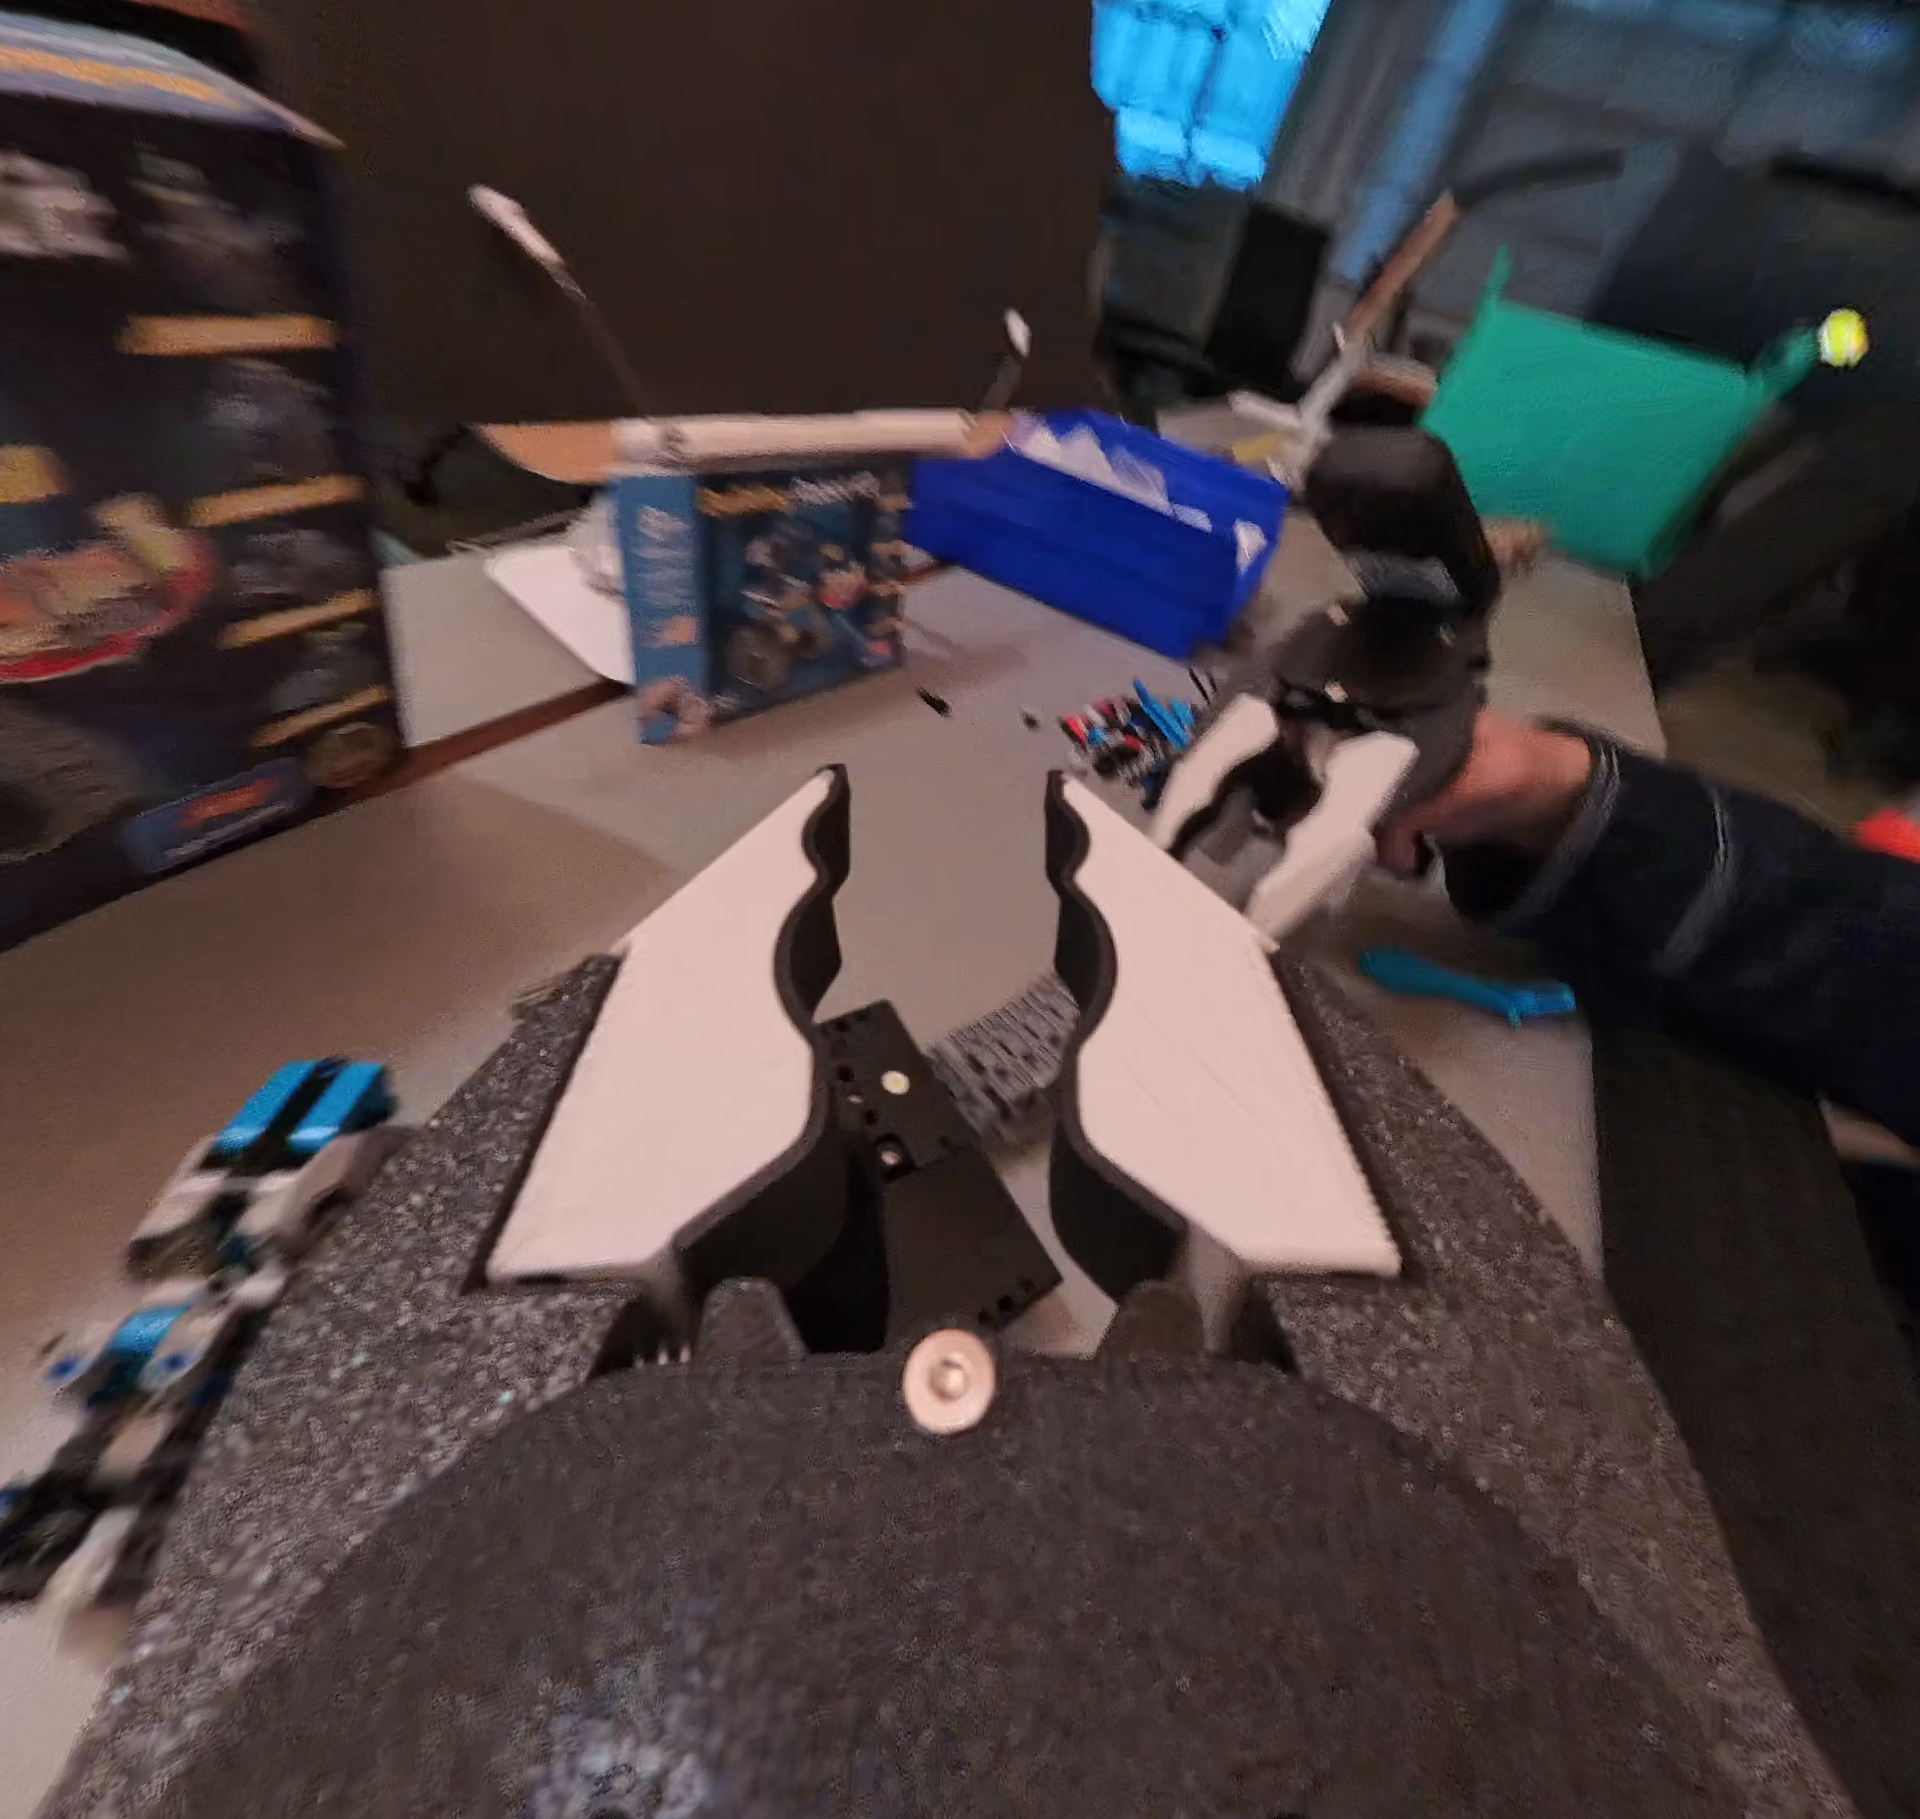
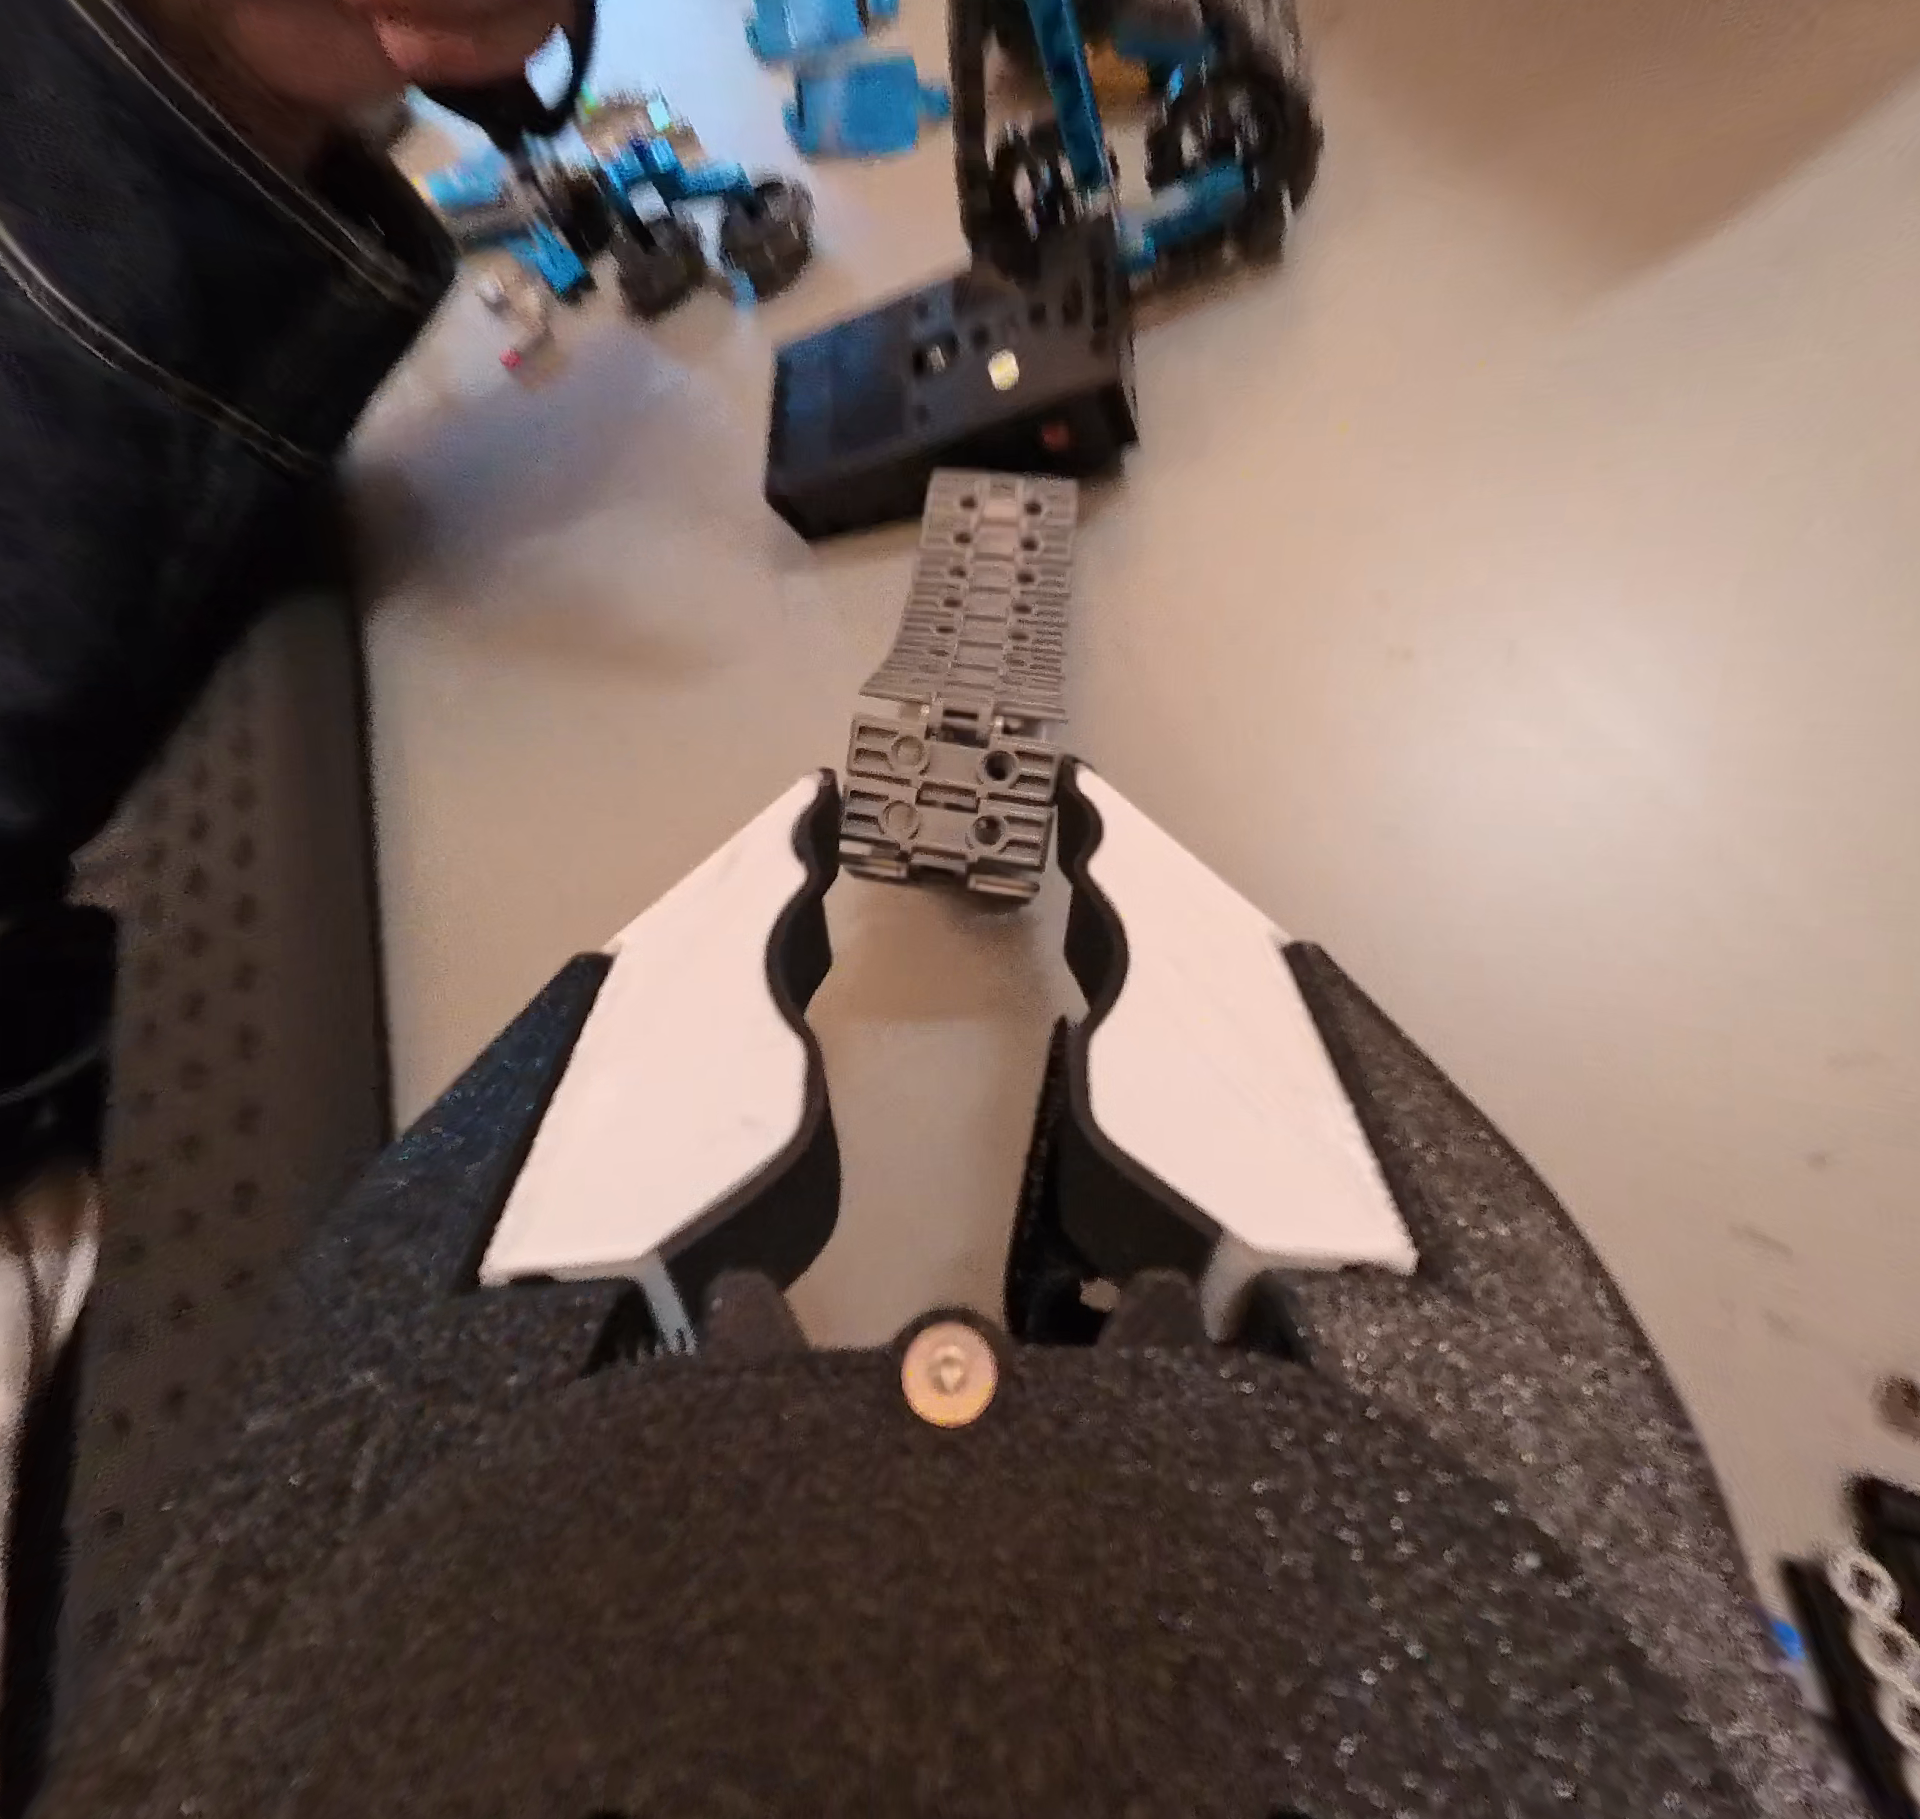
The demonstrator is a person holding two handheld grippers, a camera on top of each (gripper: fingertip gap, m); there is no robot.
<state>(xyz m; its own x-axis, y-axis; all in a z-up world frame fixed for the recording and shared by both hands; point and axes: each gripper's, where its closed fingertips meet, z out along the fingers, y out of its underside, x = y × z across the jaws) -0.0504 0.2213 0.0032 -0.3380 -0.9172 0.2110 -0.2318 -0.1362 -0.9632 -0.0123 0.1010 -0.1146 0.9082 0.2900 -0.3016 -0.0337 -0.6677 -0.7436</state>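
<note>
The right hand-held gripper [image 2: 948, 813] grips the near end of a grey tread belt [image 2: 977, 668] between its 2 fingertips. The belt is a strip of linked plastic segments with round holes; it runs away from the fingers to a black box [image 2: 883, 408] lying flat on the desk [image 2: 1455, 730], its far end at the box's near edge. The left hand-held gripper [image 1: 945, 813] hangs with its jaws apart and nothing between the tips, above the same black box [image 1: 883, 1083] and a stretch of the belt [image 1: 1008, 1052].
</note>
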